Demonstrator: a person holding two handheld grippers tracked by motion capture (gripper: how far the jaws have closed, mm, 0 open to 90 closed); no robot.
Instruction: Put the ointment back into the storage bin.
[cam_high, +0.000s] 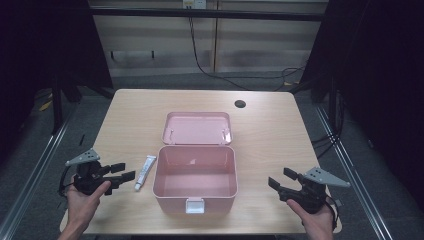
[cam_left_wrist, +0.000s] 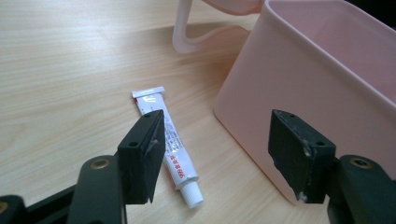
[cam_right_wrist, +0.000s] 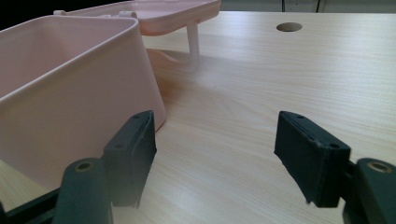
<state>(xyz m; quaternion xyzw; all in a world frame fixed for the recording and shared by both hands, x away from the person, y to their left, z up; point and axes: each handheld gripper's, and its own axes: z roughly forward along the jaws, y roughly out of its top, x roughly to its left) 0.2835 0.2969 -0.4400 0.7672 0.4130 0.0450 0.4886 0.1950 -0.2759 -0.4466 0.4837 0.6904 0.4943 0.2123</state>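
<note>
A pink plastic box (cam_high: 195, 177) stands open in the middle of the wooden table, its lid (cam_high: 197, 127) folded back flat behind it. A small white tube (cam_high: 145, 171) with a white cap lies just left of the box. My left gripper (cam_high: 123, 172) hovers open beside the tube, its jaws pointing right. In the left gripper view the tube (cam_left_wrist: 170, 147) lies on the table beyond the jaws and nothing is between them; the box wall (cam_left_wrist: 299, 88) rises at the right. My right gripper (cam_high: 281, 179) is open to the right of the box (cam_right_wrist: 65, 88), empty.
The table (cam_high: 270, 135) has a round cable hole (cam_high: 240, 104) at the back right. Its front edge runs close under both hands. The box interior holds nothing visible. A white latch (cam_high: 195, 205) sits on the box's front wall. Dark floor and rails flank the table.
</note>
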